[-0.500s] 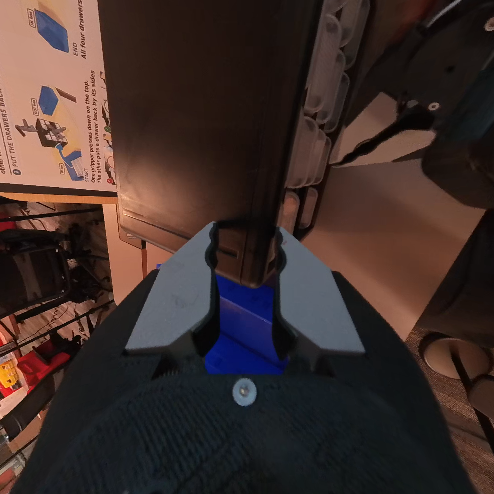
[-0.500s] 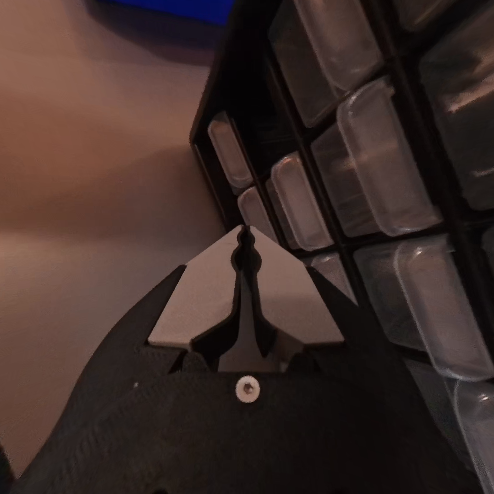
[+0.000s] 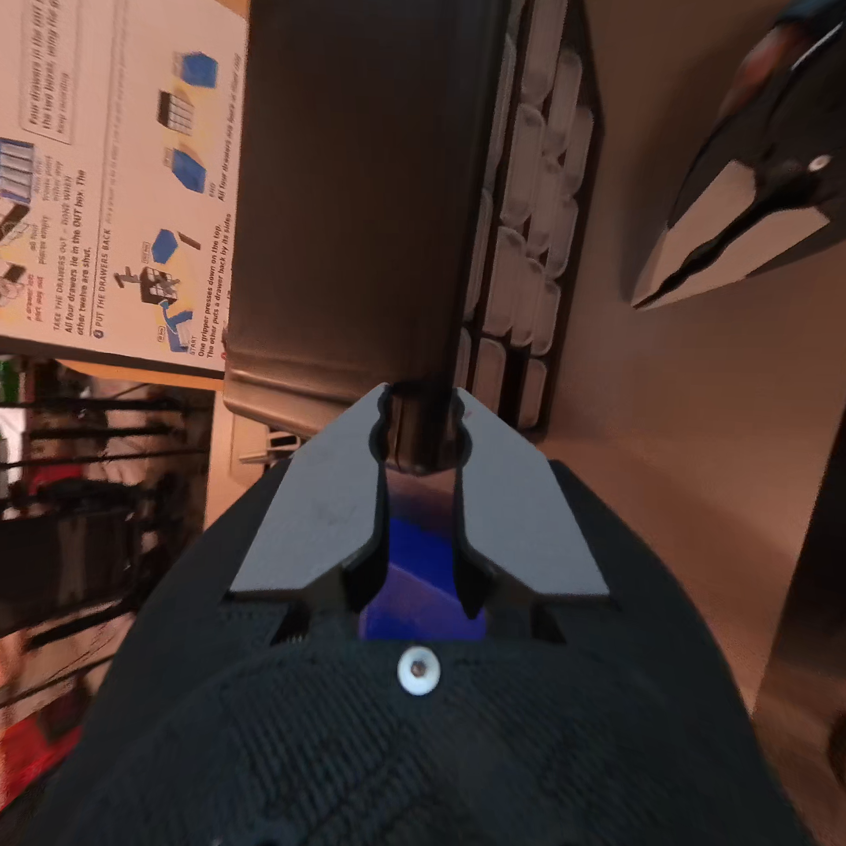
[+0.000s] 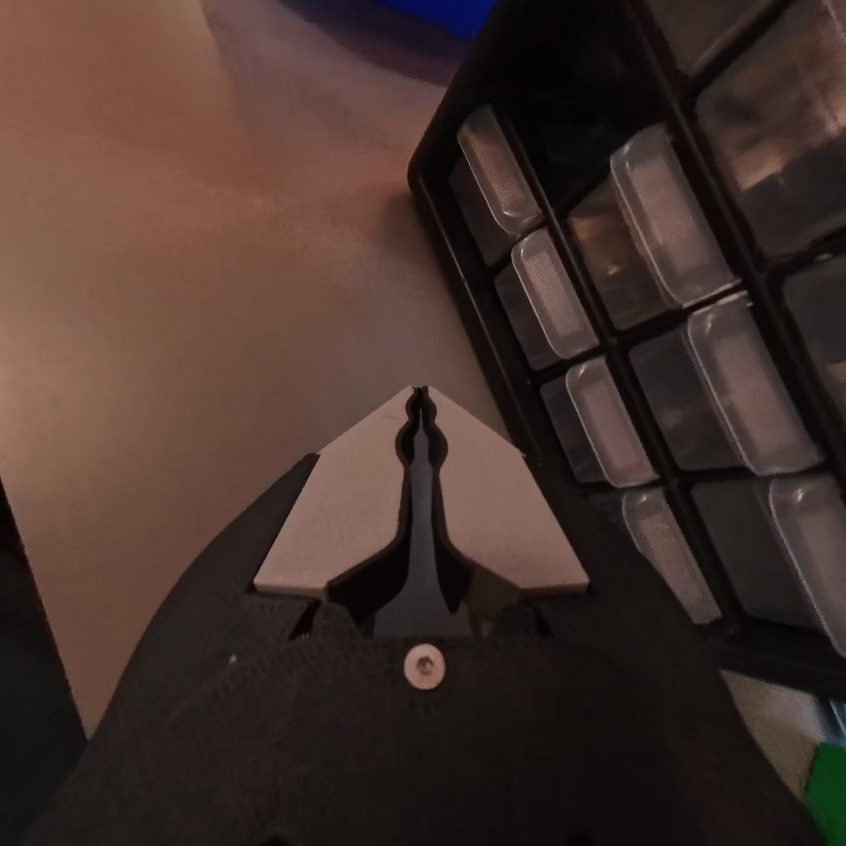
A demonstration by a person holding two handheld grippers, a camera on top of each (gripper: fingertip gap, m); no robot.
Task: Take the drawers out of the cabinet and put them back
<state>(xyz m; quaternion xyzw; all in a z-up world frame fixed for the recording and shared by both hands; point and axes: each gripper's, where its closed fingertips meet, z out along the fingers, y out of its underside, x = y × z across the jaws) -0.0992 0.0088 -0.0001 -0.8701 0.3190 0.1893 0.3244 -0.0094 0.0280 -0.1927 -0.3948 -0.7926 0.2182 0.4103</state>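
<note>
Tan tabletop (image 4: pixel 192 284) under both my claws, cabinet steadied for drawer work.

Nearest, my left claw (image 3: pixel 421 425) straddles the black cabinet's (image 3: pixel 366 183) top edge, fingers spread around it, whether gripping I cannot tell; I judge it braces the frame against tipping. Something blue (image 3: pixel 412 572) shows beneath. Ahead of it the clear drawers (image 3: pixel 526 284) run away in rows. My right claw (image 4: pixel 421 393), pressed together and empty, hovers just beside the lower drawers (image 4: pixel 599 412), apart from them, likely lining up.
</note>
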